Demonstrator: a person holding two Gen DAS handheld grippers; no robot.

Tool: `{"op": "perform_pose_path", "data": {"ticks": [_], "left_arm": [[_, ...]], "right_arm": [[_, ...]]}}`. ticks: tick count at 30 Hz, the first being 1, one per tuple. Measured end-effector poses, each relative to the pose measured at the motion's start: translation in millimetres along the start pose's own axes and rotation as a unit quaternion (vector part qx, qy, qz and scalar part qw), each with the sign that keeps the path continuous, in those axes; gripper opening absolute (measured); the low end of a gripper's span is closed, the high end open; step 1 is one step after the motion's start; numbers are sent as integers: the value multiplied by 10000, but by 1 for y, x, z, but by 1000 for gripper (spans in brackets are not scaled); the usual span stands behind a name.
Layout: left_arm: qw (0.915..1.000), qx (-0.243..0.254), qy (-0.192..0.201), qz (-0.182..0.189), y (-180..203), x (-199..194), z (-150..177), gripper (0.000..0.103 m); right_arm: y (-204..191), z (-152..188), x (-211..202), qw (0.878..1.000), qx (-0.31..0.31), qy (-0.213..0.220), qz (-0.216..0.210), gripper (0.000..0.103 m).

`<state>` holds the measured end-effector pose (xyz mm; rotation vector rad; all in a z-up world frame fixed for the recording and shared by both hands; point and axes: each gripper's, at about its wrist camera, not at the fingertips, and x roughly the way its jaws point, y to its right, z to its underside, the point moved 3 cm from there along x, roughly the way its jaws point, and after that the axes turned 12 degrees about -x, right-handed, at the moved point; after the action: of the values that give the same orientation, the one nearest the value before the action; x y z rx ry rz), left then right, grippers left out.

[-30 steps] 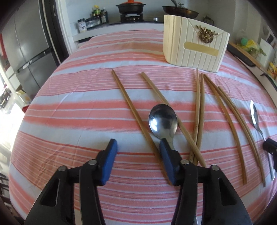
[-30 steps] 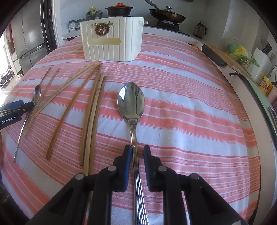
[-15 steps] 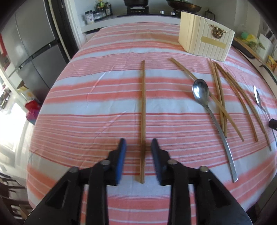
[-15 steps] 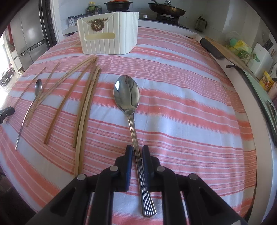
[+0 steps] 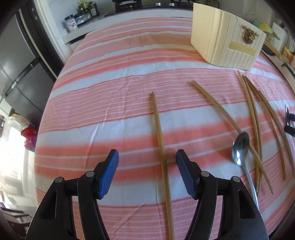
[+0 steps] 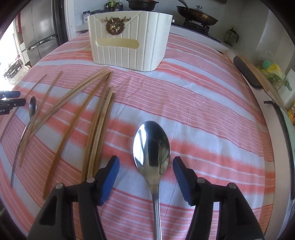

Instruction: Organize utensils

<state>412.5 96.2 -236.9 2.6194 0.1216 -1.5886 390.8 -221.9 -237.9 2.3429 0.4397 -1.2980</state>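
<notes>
On the striped cloth, my left gripper [image 5: 147,155] has its jaws opening. A single wooden chopstick [image 5: 160,136] lies flat between the blue pads, nearer the right one, and neither pad touches it. A small steel spoon [image 5: 240,147] rests across more chopsticks [image 5: 252,114] to its right. My right gripper [image 6: 146,161] is also opening, its pads clear on both sides of a large steel spoon [image 6: 151,145] lying on the cloth. Several chopsticks [image 6: 99,120] and the small spoon [image 6: 33,107] lie to the left. A white ribbed holder box [image 6: 129,42] stands at the back.
The white box [image 5: 226,42] stands at the far right in the left wrist view. A stove with pans [image 6: 197,16] and a fridge [image 6: 38,31] stand behind the table. A dark board [image 6: 247,73] and packets line the right edge. The left gripper's tip [image 6: 9,101] shows at the far left.
The left gripper shifted left from the small spoon to the single chopstick, narrowed around it, then widened. The right gripper let go of the large spoon's handle and moved up toward its bowl.
</notes>
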Motion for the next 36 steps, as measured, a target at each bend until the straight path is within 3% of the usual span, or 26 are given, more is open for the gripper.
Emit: {"op": "perform_pose_path", "data": {"ticks": [1, 2, 3, 4, 5, 8, 12, 22, 30, 32, 33, 36], "left_arm": [[10000, -7, -43, 11, 2, 4, -5, 65], [9999, -16, -58, 103, 4, 7, -9, 51], [9996, -27, -70, 260, 6, 7, -12, 31], [9994, -2, -76, 330, 9, 8, -15, 20], [9996, 62, -62, 277, 12, 8, -16, 6], [9997, 154, 91, 135, 16, 2, -16, 4], [9974, -230, 563, 377, 2, -38, -19, 4], [9743, -858, 1832, 992, -32, -164, -25, 4], [9647, -892, 2144, 1243, -26, -195, -27, 4], [9633, -978, 2160, 1255, -26, -194, -29, 4], [9625, -1036, 2155, 1283, -28, -193, -30, 4], [9608, -1147, 2151, 1322, -30, -188, -31, 4]], "right_arm": [[2, -3, 3, 10000, 57, 14, -56, 61], [3, -5, 5, 9999, 106, 34, -91, 60], [5, -6, 7, 9998, 170, 71, -121, 56], [6, -7, 7, 9995, 238, 126, -133, 44], [7, -8, 7, 9994, 266, 171, -115, 42], [7, -10, 5, 9993, 271, 246, -83, 42], [9, -12, -24, 9972, 342, 648, -148, 42], [20, -16, -138, 9821, 418, 1805, -327, 42], [24, -29, -167, 9743, 555, 2148, -385, 40], [25, -34, -167, 9737, 567, 2177, -363, 33], [26, -38, -168, 9733, 562, 2198, -351, 17], [28, -49, -167, 9749, 492, 2155, -278, 13]]}}
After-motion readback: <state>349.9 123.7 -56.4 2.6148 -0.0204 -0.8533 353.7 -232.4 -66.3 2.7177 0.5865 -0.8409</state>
